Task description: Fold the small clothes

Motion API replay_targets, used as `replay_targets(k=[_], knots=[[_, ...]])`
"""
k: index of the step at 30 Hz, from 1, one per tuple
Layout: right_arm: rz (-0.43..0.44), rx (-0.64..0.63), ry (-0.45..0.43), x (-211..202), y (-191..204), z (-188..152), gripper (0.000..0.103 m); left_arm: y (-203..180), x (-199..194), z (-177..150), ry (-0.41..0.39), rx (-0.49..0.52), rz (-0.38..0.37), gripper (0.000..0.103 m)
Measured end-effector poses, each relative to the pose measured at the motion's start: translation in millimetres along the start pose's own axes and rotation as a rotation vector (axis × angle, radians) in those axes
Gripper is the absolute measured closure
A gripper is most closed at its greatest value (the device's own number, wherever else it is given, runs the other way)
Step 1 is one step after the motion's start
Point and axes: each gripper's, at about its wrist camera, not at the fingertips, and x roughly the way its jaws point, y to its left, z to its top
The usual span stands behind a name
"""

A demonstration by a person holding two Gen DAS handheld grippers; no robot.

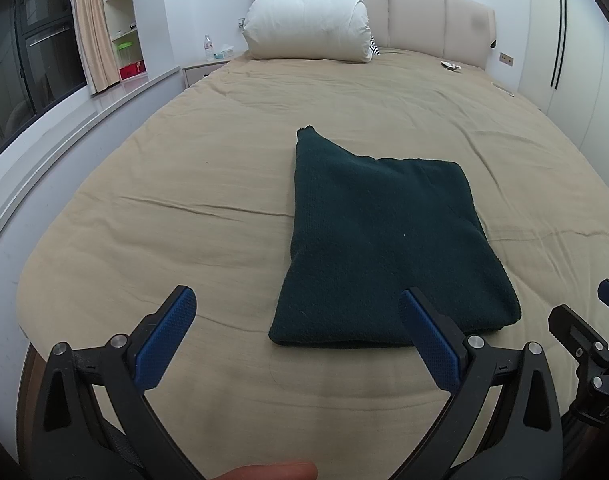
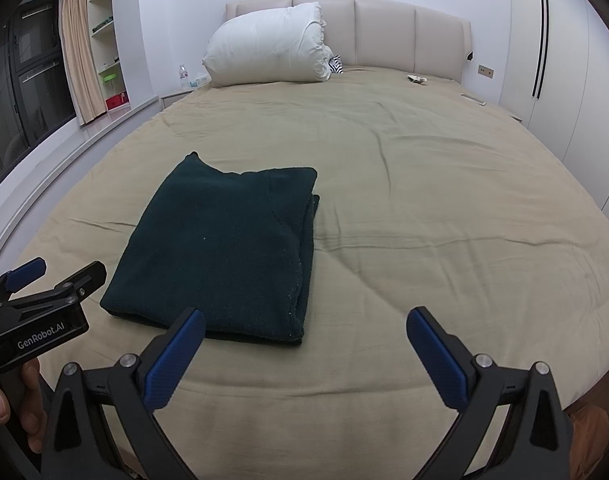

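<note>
left tongs [image 1: 296,312] released | right tongs [image 2: 306,332] released | garment [image 1: 384,248] folded; layered edge right-view only

**Two wrist cams, both looking up the bed from the foot end**

Left wrist view sits low at the foot of the bed [image 1: 224,128], facing the headboard [image 1: 424,16], with the folded dark green garment [image 1: 384,240] close and right of centre. Right wrist view sits just beside it, facing the same way, so the garment [image 2: 224,248] lands left. Both share the pillow [image 1: 308,20] and the whole bed.
</note>
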Motion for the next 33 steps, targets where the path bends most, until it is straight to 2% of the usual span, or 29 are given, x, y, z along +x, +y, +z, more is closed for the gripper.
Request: replay_targets(k=[33], knots=[[0.003, 0.004, 0.002, -0.3, 0.5, -0.2, 0.000, 1.0, 3.2, -0.1, 0.006, 0.005, 0.003, 0.000]])
